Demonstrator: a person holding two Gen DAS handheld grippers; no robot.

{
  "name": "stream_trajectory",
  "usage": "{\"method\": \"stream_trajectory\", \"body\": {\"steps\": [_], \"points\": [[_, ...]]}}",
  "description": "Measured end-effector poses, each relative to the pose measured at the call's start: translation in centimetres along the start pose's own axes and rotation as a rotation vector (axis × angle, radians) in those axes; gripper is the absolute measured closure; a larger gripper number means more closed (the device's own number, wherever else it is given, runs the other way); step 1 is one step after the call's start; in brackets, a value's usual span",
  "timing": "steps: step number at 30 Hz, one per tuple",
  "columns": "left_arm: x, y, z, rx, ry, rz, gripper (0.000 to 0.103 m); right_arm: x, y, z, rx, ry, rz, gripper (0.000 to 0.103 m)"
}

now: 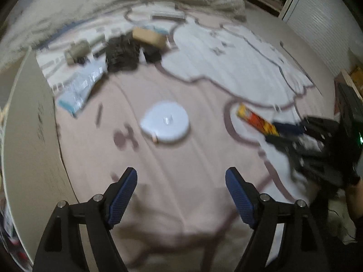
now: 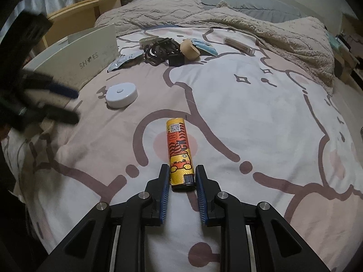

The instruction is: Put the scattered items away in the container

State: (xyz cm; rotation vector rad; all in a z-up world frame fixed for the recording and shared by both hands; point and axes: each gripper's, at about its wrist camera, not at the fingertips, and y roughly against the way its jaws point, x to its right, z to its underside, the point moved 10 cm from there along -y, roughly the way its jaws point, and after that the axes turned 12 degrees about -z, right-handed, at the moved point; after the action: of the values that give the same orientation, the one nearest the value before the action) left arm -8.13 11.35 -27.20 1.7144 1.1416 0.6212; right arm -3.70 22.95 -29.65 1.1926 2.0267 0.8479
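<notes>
On the bedspread, the lighter lies near the front, lengthwise, its near end between the pads of the right gripper. Farther and to the left sits the round disc. Left of the disc stands the shoe box at the bed's left edge. Far behind, a cluster lies together: coiled cable, tape roll, packets. Right of the cluster lies a tube. A rumpled blanket runs along the far side.
</notes>
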Motion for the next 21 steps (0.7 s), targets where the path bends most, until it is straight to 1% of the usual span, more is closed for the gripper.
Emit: {"method": "stream_trajectory", "body": {"steps": [2, 4, 5, 6, 7, 8, 11, 15, 19, 21], "points": [[-0.7, -0.1, -0.8, 0.022, -0.009, -0.019, 0.023, 0.4, 0.2, 0.0, -0.002, 0.007, 0.023, 0.079], [-0.4, -1.0, -1.5, 0.016, -0.007, -0.025, 0.023, 1.0, 0.4, 0.1, -0.006, 0.005, 0.049, 0.079], [-0.4, -1.3, -1.3, 0.011, -0.005, -0.029, 0.023, 1.6, 0.6, 0.1, -0.009, 0.0, 0.074, 0.077], [-0.6, -1.8, -1.2, 0.007, -0.004, -0.036, 0.023, 2.1, 0.9, 0.2, -0.009, -0.005, 0.098, 0.064], [-0.5, -2.4, -1.3, 0.002, -0.003, -0.044, 0.023, 2.5, 1.1, 0.2, -0.005, -0.008, 0.118, 0.045], [-0.8, -2.7, -1.4, -0.002, 0.003, -0.05, 0.023, 2.8, 1.4, 0.2, 0.004, -0.007, 0.132, 0.04], [-2.0, -3.6, -1.7, 0.015, 0.051, -0.084, 0.023, 3.9, 2.0, 0.4, 0.006, -0.011, 0.156, 0.038], [-3.4, -4.2, -2.2, 0.049, 0.109, -0.089, 0.023, 6.0, 2.4, 0.8, 0.015, -0.073, 0.207, 0.038], [-3.7, -4.3, -2.4, 0.078, 0.118, -0.086, 0.022, 8.3, 2.8, 0.9, 0.034, -0.169, 0.259, 0.038], [-3.6, -4.7, -1.9, 0.076, 0.108, -0.102, 0.02, 8.6, 3.0, 0.8, 0.044, -0.215, 0.242, 0.038]]}}
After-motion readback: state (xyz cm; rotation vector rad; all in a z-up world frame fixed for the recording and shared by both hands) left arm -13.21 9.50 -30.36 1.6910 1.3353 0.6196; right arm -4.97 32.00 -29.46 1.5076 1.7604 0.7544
